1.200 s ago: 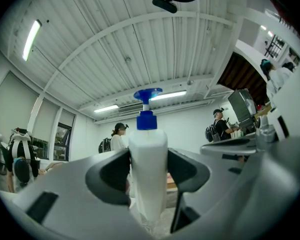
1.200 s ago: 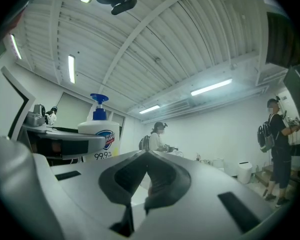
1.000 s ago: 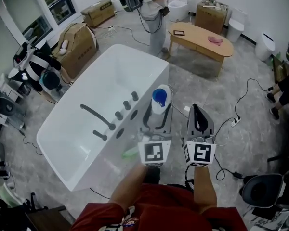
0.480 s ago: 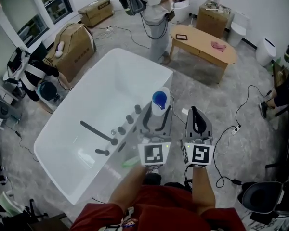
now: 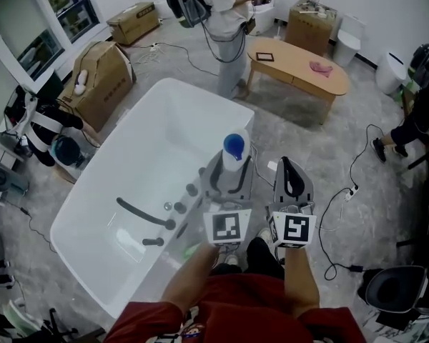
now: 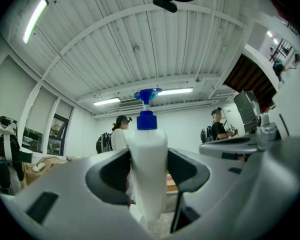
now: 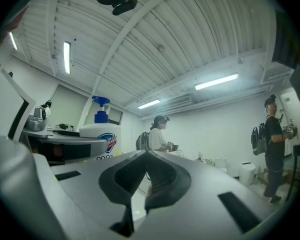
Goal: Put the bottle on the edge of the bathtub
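A white bottle (image 5: 234, 151) with a blue pump top stands upright between the jaws of my left gripper (image 5: 232, 168), which is shut on it. In the left gripper view the bottle (image 6: 147, 144) fills the gap and both pads press its sides; the left gripper (image 6: 148, 171) points upward. It hangs above the right rim of the white bathtub (image 5: 139, 156). My right gripper (image 5: 293, 181) is just to the right, over the floor, shut and holding nothing. The right gripper (image 7: 147, 156) view has the bottle (image 7: 100, 131) at its left.
A dark faucet (image 5: 143, 213) and several knobs (image 5: 192, 189) sit on the tub's near rim, with a green object (image 5: 193, 249) beside them. Behind are a wooden table (image 5: 297, 63), cardboard boxes (image 5: 104, 73) and a standing person (image 5: 222, 20). Cables (image 5: 347, 191) lie on the floor.
The head view has shifted, so the tub sits a little farther left and feet show below. Both grippers keep their pose, the bottle still held by the left.
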